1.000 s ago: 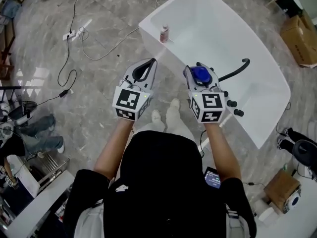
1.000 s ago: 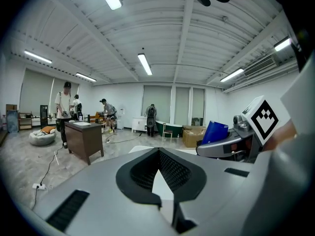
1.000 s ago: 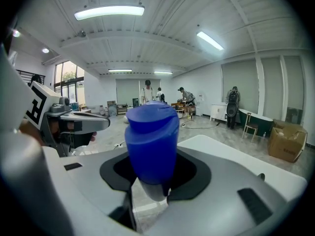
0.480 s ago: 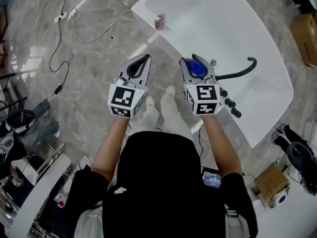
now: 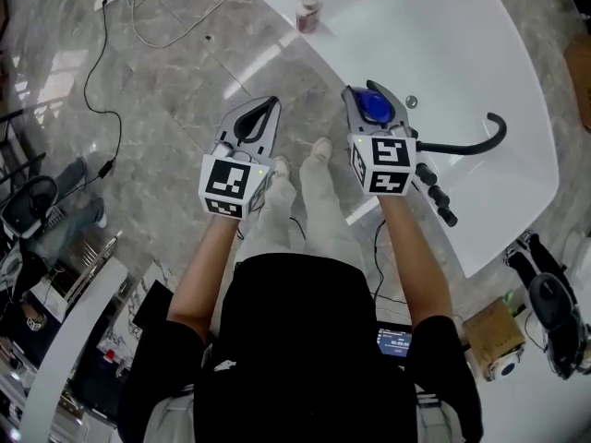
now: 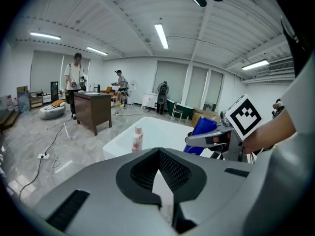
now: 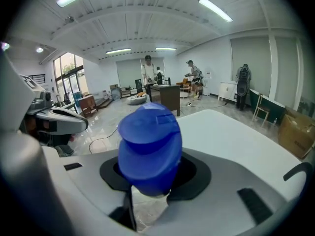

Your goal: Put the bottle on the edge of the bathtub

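Arms: both stretched forward, side by side.
Left hand-held gripper: jaws closed, nothing in them, over the floor.
Right hand-held gripper: clamped on the blue bottle, by the bathtub's near edge.
Bathtub: white; small pink bottle on its rim, black hose inside.
Floor: grey marble, cables trailing.
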The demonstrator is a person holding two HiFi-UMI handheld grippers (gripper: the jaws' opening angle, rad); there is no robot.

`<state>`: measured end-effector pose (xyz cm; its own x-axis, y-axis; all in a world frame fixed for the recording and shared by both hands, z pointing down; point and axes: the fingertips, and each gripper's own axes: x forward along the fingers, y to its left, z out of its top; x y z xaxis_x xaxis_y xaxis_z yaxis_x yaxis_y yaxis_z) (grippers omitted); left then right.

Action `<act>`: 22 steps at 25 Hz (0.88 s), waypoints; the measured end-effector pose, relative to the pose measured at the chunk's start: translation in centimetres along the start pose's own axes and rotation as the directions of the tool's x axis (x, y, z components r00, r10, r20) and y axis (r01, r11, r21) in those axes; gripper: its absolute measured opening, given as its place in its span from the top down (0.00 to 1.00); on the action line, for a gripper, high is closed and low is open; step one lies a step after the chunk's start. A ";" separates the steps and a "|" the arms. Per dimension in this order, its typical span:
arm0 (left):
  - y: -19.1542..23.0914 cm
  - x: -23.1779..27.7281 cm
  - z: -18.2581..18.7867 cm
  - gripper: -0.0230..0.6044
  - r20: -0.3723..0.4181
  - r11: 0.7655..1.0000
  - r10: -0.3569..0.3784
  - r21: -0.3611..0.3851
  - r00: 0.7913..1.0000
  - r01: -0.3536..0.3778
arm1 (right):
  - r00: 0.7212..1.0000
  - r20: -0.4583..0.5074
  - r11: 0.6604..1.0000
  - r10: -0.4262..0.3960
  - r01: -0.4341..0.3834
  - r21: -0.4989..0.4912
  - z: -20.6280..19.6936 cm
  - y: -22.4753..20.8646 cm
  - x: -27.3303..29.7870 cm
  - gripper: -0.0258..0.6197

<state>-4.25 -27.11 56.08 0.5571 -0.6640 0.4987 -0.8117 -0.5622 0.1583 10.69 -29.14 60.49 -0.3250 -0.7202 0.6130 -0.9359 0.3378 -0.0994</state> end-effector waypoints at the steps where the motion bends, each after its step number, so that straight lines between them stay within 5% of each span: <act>1: 0.2 0.3 -0.5 0.95 -0.007 1.000 0.000 -0.009 1.000 0.000 | 1.000 -0.005 1.000 -0.003 0.003 0.001 -0.4 -0.3 0.8 0.72; 22: 2.5 3.1 -8.2 0.95 -0.140 0.996 0.038 -0.069 0.989 -0.048 | 0.996 -0.079 0.999 -0.037 0.034 -0.037 -5.7 -4.9 13.4 0.72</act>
<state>-6.02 -26.54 65.00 0.4957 -0.6093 0.6189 -0.8477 -0.4944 0.1923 11.70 -37.02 73.66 -0.2786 -0.6823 0.6759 -0.9408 0.3354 -0.0492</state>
